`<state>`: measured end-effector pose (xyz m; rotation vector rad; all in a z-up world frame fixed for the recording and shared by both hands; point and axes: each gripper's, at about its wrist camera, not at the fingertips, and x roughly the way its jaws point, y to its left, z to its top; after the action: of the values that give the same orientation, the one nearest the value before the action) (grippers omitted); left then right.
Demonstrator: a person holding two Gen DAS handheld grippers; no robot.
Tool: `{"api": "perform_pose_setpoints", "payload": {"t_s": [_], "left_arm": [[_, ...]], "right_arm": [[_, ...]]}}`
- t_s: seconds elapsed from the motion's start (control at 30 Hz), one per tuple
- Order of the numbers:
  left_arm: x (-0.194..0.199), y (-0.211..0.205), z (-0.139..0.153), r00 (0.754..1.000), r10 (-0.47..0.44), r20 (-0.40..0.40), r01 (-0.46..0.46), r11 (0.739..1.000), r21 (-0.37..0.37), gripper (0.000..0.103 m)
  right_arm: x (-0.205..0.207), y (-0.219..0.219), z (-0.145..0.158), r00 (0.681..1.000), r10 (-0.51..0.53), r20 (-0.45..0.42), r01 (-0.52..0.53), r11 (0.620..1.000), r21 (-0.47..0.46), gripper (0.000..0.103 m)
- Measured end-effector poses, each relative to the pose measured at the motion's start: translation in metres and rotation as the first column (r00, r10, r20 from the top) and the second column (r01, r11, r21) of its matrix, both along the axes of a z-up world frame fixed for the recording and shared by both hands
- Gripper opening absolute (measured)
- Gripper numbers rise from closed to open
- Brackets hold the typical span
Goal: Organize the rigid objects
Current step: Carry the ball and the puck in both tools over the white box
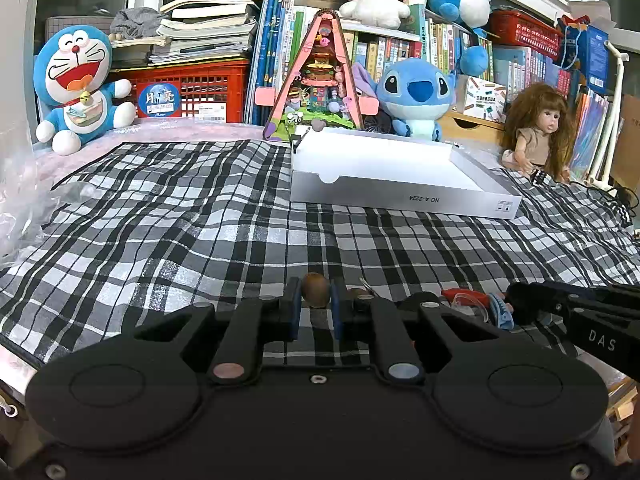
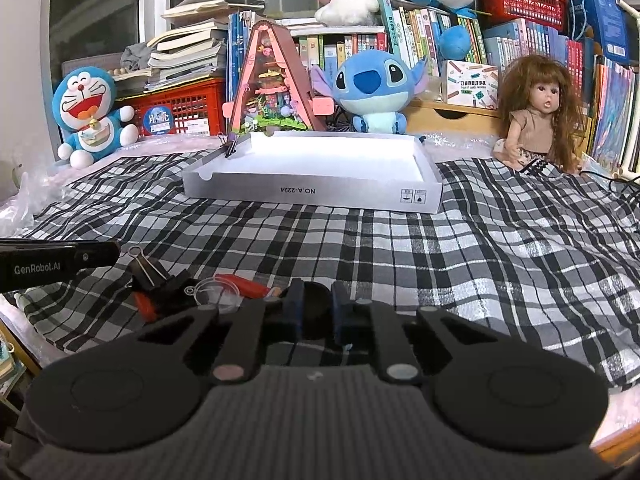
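Note:
My left gripper [image 1: 315, 309] is shut on a small brown rounded piece [image 1: 315, 289] just above the checked cloth [image 1: 200, 220]. In the right wrist view my right gripper [image 2: 314, 307] is shut on a black round object [image 2: 314, 300], its blue pads [image 2: 295, 304] pressing on both sides. A pile of small items lies between the two grippers: a black binder clip [image 2: 149, 271], a clear suction cup [image 2: 214, 292], red pieces [image 2: 244, 281] and a blue hair clip [image 1: 502, 312]. Farther back stands a white shallow box [image 1: 384, 168] [image 2: 320, 188], with a black clip [image 2: 231, 148] at its left corner.
Plush toys [image 1: 78, 84], a triangular model house [image 1: 316, 76], a doll [image 1: 538, 132] and shelves of books [image 1: 400, 44] line the back behind the box. Crumpled clear plastic [image 1: 24, 208] lies at the cloth's left edge. A cable [image 1: 612, 192] runs at the far right.

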<state>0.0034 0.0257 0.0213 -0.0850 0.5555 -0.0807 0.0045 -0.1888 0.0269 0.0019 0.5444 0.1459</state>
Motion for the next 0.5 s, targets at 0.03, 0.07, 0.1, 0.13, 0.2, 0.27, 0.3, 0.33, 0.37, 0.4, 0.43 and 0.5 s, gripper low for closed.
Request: {"api": "perform_pose_setpoints", "payload": {"t_s": [0.03,0.07,0.1,0.13,0.2,0.27,0.3,0.33,0.37,0.4,0.43,0.5], "left_arm": [[0.0003,-0.0003,0.0002,1.0,-0.001,-0.001,0.001,1.0,0.0,0.014],[0.0005,-0.0007,0.0001,1.0,-0.002,-0.003,0.002,1.0,0.001,0.014],[0.0006,-0.0011,0.0002,1.0,-0.002,-0.004,0.002,1.0,0.002,0.014],[0.0003,-0.0016,0.0003,1.0,-0.002,-0.004,0.002,1.0,0.003,0.014],[0.0007,-0.0014,0.0002,1.0,-0.002,-0.005,0.002,1.0,0.002,0.014],[0.0008,-0.0015,0.0002,1.0,-0.003,-0.004,0.003,1.0,0.002,0.014],[0.0006,-0.0019,0.0002,1.0,-0.003,-0.004,0.003,1.0,0.002,0.014],[0.0006,-0.002,0.0001,1.0,-0.002,-0.004,0.002,1.0,0.002,0.014],[0.0009,-0.0015,0.0003,1.0,-0.002,-0.005,0.002,1.0,0.002,0.014],[0.0009,-0.0014,0.0003,1.0,-0.003,-0.005,0.003,1.0,0.002,0.014],[0.0009,-0.0019,0.0003,1.0,-0.003,-0.006,0.003,1.0,0.002,0.014],[0.0008,-0.0014,0.0002,1.0,-0.003,-0.005,0.003,1.0,0.003,0.014]], "right_arm": [[-0.0004,-0.0001,-0.0006,1.0,0.0,-0.001,0.0,1.0,-0.001,0.018],[-0.0005,-0.0005,-0.0008,1.0,0.0,-0.002,0.0,1.0,-0.002,0.018],[-0.0007,-0.0009,-0.0011,1.0,-0.002,-0.002,0.002,1.0,-0.002,0.018],[-0.0008,-0.001,-0.0014,1.0,-0.002,-0.004,0.002,1.0,-0.002,0.018],[-0.0011,-0.0019,-0.0019,1.0,-0.003,-0.005,0.003,1.0,0.001,0.018],[-0.0016,-0.0025,-0.0019,1.0,-0.006,-0.004,0.006,1.0,0.003,0.018],[-0.0015,-0.0026,-0.002,1.0,-0.006,-0.005,0.006,1.0,0.003,0.018],[-0.0015,-0.0028,-0.002,1.0,-0.005,-0.006,0.005,1.0,0.004,0.018],[-0.0018,-0.0031,-0.0022,1.0,0.002,-0.005,-0.002,1.0,0.009,0.028],[-0.002,-0.0034,-0.0024,1.0,0.004,-0.001,-0.004,1.0,0.015,0.033],[-0.0026,-0.0038,-0.0024,1.0,-0.002,0.008,0.002,1.0,0.019,0.049],[-0.0026,-0.0034,-0.0022,1.0,0.001,0.019,-0.001,1.0,0.021,0.063]]}}
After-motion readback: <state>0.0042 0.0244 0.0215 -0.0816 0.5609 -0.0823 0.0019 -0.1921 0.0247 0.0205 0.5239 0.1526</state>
